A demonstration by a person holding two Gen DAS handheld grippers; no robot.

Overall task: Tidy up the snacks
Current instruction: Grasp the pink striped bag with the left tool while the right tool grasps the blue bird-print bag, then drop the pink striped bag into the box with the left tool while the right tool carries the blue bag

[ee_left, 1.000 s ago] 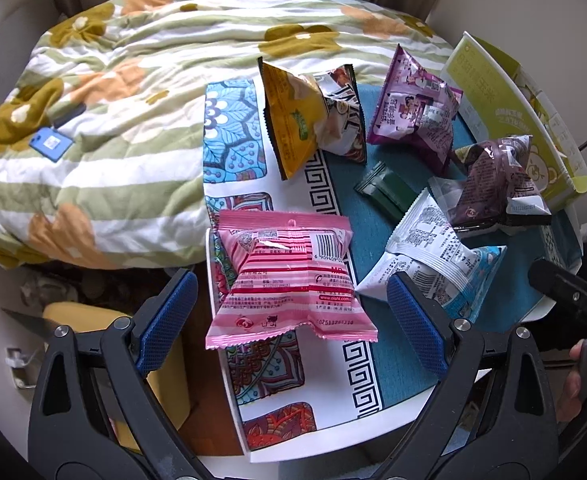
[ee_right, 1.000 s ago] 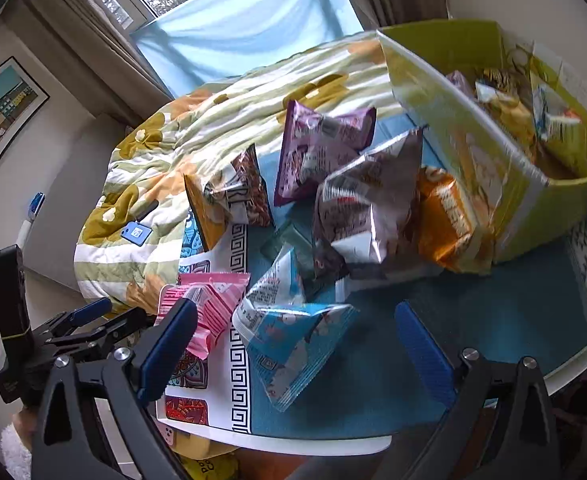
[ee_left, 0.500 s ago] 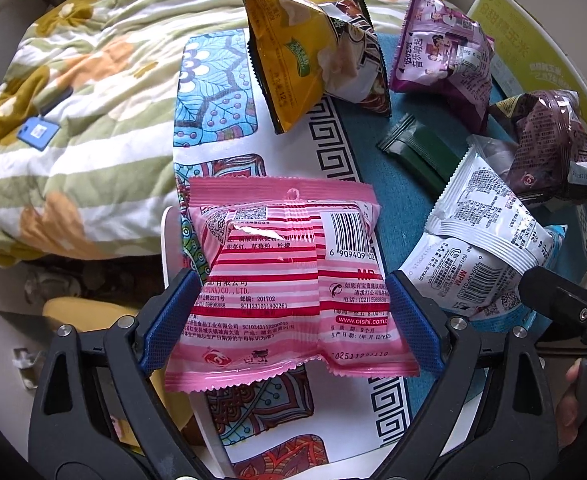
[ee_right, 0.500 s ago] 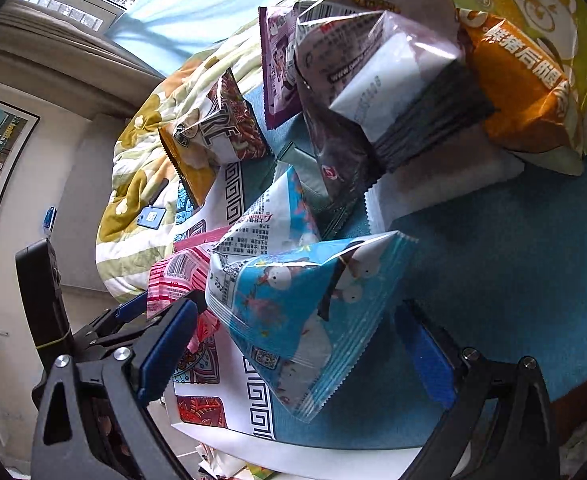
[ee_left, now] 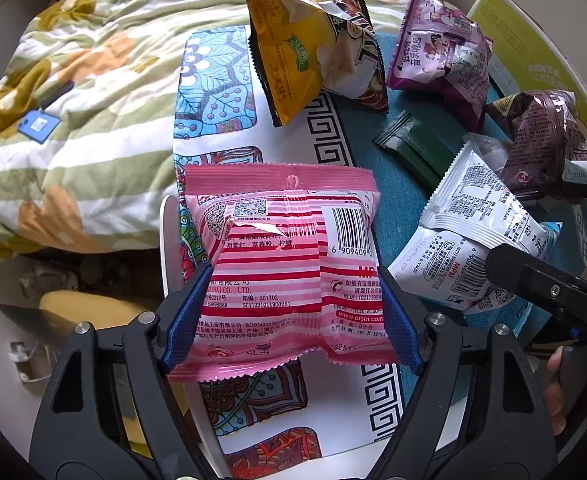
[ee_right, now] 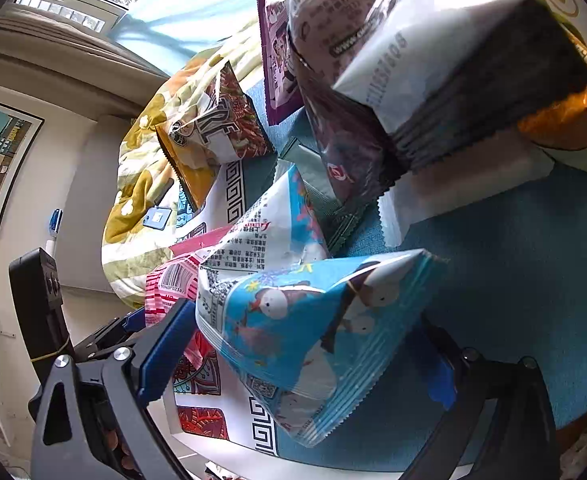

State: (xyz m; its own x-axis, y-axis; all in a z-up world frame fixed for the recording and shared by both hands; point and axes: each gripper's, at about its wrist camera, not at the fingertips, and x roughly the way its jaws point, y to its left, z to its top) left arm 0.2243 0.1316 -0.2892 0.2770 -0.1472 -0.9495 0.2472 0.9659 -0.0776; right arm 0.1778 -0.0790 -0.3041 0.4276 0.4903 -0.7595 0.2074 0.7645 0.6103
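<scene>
1. My left gripper (ee_left: pixel 289 312) has its blue pads pressed against both side edges of the pink striped snack bag (ee_left: pixel 281 268); I judge it clamped on the bag.
2. That bag lies flat at the near edge of the patterned tablecloth (ee_left: pixel 213 92), straight ahead between the fingers, with its long axis running away from me.
3. My right gripper (ee_right: pixel 305 356) straddles the blue-and-white snack bag (ee_right: pixel 317 328). Its left pad touches the bag's edge, but its right pad is hidden behind the bag, so I cannot tell whether it grips.
4. Each hand is nearest its own bag; the yellow-green box (ee_left: pixel 533 60) lies far right, closer to my right hand.
</scene>
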